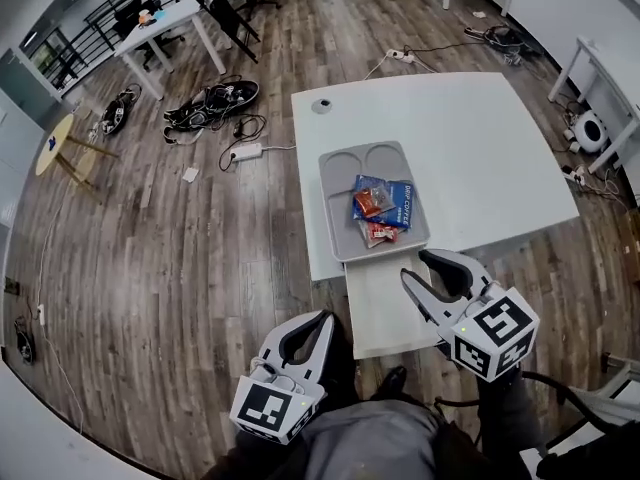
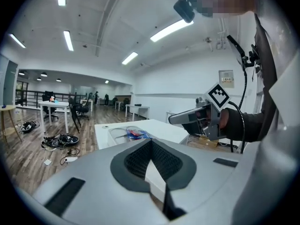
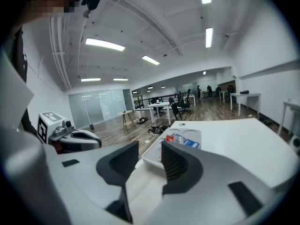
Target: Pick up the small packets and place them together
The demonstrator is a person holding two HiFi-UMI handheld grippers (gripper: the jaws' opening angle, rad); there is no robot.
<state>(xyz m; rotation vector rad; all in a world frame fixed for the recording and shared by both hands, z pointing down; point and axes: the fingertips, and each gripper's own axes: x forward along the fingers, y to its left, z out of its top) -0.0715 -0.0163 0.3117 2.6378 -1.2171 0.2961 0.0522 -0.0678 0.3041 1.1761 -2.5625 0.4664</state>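
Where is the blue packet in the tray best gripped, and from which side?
The blue packet lies flat in the tray, a red packet over its left part; so probably take its bare right edge, coming from above right.

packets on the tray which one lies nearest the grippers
The small red packet, toward the grey tray's near end; the blue packet and the orange packet lie farther up the tray.

Table (image 1: 480, 148): placed centre-right in the scene. Tray (image 1: 338, 208): set on the table's near-left part. Small packets (image 1: 381, 206): piled together in the tray's near compartment. Cables (image 1: 212, 103): strewn on the floor, far left of the table. Second table (image 1: 165, 23): stood beyond the cables.
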